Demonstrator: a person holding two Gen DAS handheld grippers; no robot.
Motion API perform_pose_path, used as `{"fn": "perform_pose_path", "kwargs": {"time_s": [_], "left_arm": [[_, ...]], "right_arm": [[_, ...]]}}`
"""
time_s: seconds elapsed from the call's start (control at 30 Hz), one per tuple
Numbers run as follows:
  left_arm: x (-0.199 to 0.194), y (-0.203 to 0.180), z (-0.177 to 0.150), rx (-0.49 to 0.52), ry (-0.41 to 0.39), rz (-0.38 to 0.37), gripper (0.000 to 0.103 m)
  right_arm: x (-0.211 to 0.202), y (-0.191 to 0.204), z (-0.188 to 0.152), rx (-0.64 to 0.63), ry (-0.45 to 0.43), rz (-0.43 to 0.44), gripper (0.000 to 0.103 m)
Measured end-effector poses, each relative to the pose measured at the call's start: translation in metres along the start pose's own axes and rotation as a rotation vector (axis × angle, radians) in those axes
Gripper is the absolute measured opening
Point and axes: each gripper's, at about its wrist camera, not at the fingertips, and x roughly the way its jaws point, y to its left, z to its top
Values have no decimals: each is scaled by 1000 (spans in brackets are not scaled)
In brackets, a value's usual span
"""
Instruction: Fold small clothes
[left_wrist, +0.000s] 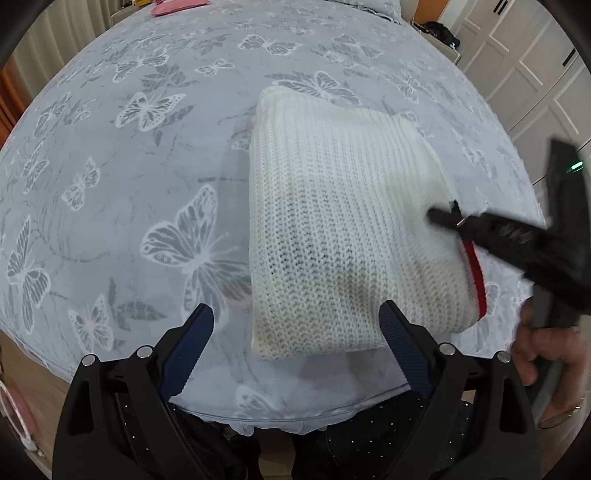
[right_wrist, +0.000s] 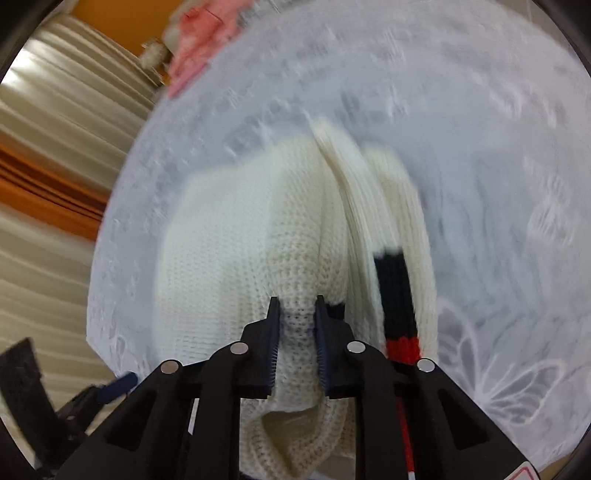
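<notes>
White knit sweater (left_wrist: 343, 229) is mostly folded already, laid at 3 o'clock on the bed (left_wrist: 129, 166). Its edge is pinched by the right gripper (right_wrist: 295, 317); left gripper (left_wrist: 295, 325) is held spread wide, empty. Probably one fold left.

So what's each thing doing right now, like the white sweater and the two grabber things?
white knit sweater: folded on the bed, one edge pinched and lifted by the right gripper.
right gripper: shut on a fold of the sweater.
left gripper: open, holding nothing, near the sweater's front edge.
butterfly bedspread: spread flat under the sweater.
pink item: lying at the bed's far edge.
</notes>
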Motion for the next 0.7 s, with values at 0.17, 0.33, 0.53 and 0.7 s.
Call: {"fn": "perform_pose_path", "kwargs": {"time_s": [0.17, 0.33, 0.53, 0.7], "left_arm": [[6, 0, 1, -6, 12, 10, 89], [12, -3, 1, 0, 24, 22, 89], [10, 0, 0, -4, 26, 22, 89], [5, 4, -4, 2, 13, 34, 89]], "right_arm": [[-9, -10, 7, -29, -47, -35, 16], [14, -23, -1, -28, 11, -46, 25], [-16, -24, -20, 44, 3, 28, 52], [-3, -28, -44, 86, 55, 55, 59]]}}
